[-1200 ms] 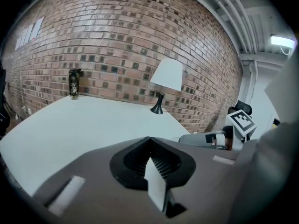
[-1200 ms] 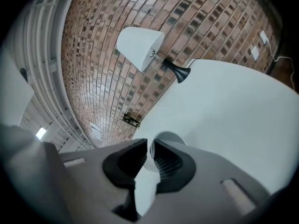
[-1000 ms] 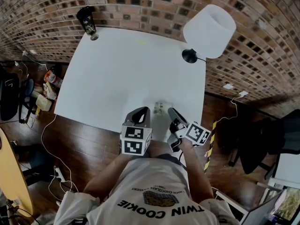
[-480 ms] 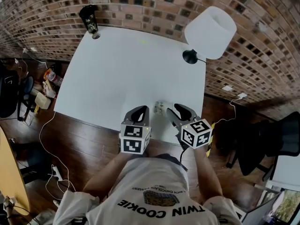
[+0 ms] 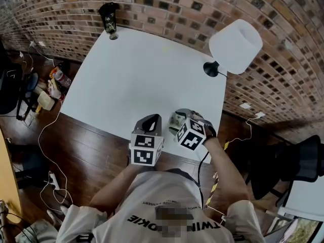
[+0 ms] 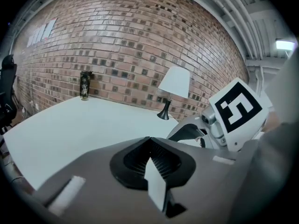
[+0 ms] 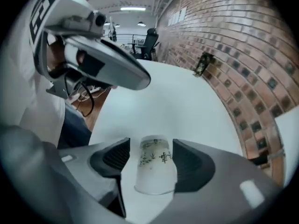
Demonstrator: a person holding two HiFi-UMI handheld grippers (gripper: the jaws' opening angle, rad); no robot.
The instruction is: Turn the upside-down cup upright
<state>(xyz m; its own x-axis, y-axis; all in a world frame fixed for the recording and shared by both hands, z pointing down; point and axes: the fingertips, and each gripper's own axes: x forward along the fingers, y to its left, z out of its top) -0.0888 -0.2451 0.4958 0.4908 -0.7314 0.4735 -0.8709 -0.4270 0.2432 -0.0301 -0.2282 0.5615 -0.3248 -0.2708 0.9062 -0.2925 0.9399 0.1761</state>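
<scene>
The right tongs [image 7: 152, 143] stand spread, having just been opening, with the white paper cup [image 7: 154, 164] between them on the white table [image 5: 136, 70], close to its near edge. One pad lies close against the cup's side and the other stands clear of it. In the right gripper view the cup's wider end is lower and its narrower end above. The left tongs [image 6: 150, 141] are pressed together on nothing, just beside the right ones over the table's near edge. The cup bears dark characters and green leaf sprigs, too small to read. On the person's white shirt [image 5: 167, 206] part of a print reads "TWIN". Farther off on the table stand a lamp with a white shade and black foot [image 5: 234, 40] by the right-hand edge and a tall dark tumbler [image 5: 108, 15] at the far corner, both near the brown brick wall [image 5: 167, 1]. Only the head view shows the dark wooden floor [image 5: 96, 151], with bottles and bags [image 5: 50, 90] at the picture's left. Only the right gripper view shows the room beyond, with ceiling strip lights [image 7: 132, 8] and a black office chair [image 7: 150, 37].
</scene>
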